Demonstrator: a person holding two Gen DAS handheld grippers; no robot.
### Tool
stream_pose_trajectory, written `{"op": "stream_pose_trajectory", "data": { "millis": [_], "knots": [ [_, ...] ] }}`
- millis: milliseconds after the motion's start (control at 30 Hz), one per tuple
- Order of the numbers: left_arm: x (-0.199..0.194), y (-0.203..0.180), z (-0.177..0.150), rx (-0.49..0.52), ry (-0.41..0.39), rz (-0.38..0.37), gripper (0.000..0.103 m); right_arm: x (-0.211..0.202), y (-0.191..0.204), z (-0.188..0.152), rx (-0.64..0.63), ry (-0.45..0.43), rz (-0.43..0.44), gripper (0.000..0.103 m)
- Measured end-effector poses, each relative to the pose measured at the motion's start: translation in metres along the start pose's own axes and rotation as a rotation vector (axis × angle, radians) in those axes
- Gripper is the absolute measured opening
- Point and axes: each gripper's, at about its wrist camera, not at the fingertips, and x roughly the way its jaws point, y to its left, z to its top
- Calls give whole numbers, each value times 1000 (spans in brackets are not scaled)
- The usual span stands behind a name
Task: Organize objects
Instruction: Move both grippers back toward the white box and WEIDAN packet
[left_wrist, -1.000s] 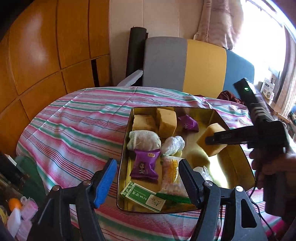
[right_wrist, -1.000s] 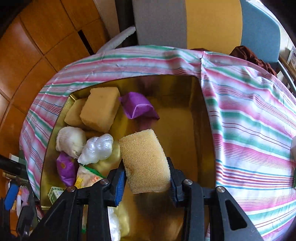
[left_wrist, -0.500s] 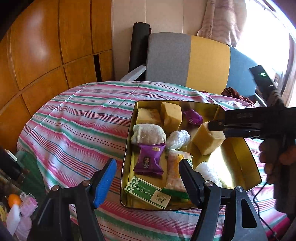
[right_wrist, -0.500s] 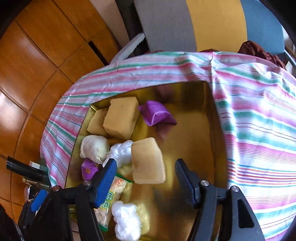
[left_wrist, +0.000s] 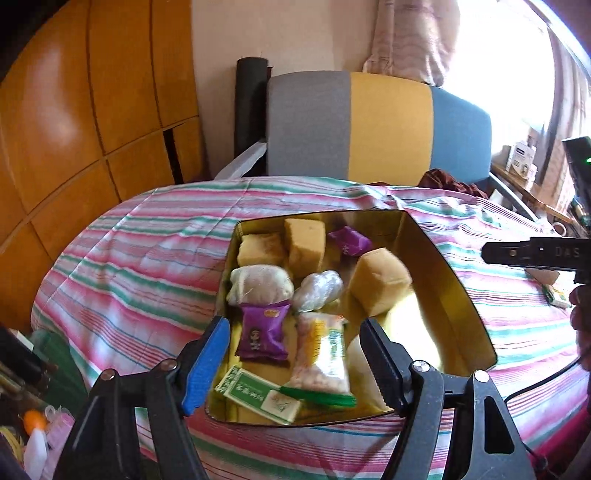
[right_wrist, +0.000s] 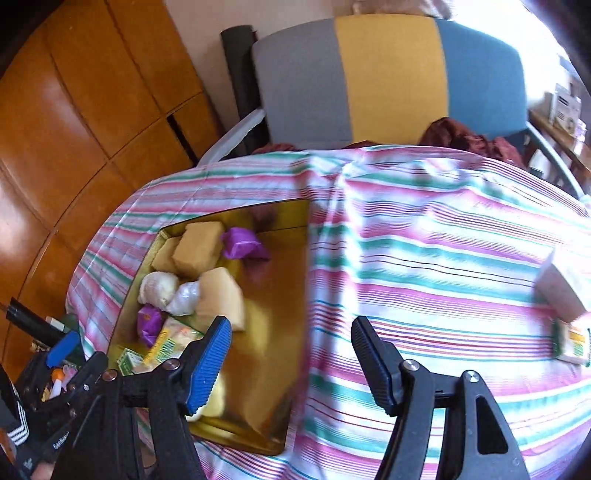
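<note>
**Sponge block lies in the gold tin, both grippers empty**

Sponge block (left_wrist: 380, 282), tan and porous, rests tilted inside the gold tin (left_wrist: 450, 291) on the striped tablecloth (left_wrist: 147, 266), touching a clear plastic-wrapped lump (left_wrist: 319, 290) on its left. Behind it in the tin sit 2 more tan blocks (left_wrist: 304, 245) and a purple wrapper (left_wrist: 352, 240); nearer the camera lie a white bundle (left_wrist: 258, 282), a purple snack packet (left_wrist: 262, 332), a clear snack bag (left_wrist: 321, 356) and a green-and-white box (left_wrist: 258, 395).

Right gripper (right_wrist: 291, 363) hangs above the tin's right wall and the cloth beside it. Its jaws have just been opening and stand spread with nothing between them; the sponge block (right_wrist: 221, 297) lies beyond its blue pad. Left gripper (left_wrist: 295, 363) hovers over the tin's near end, jaws spread and gripping nothing. On the cloth well to the right lie a white box (right_wrist: 561, 291) and a small packet (right_wrist: 572, 341).
</note>
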Motion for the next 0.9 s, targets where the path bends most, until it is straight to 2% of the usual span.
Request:
{"op": "stream_pose_trajectory", "data": {
  "millis": [200, 500, 800, 900],
  "knots": [
    [-6, -25, 8, 57, -18, -28, 74, -31, -55, -6, 93, -49, -67, 69],
    [-6, -72, 17, 152, -20, -93, 76, -70, -158, -19, 279, -96, -240, 69],
    [1, -123, 28, 238, -11, -156, 76, -91, -258, -47, 510, -153, -422, 69],
    [5, -142, 34, 267, 0, -187, 76, -97, -284, -62, 636, -185, -438, 69]
  ]
}}
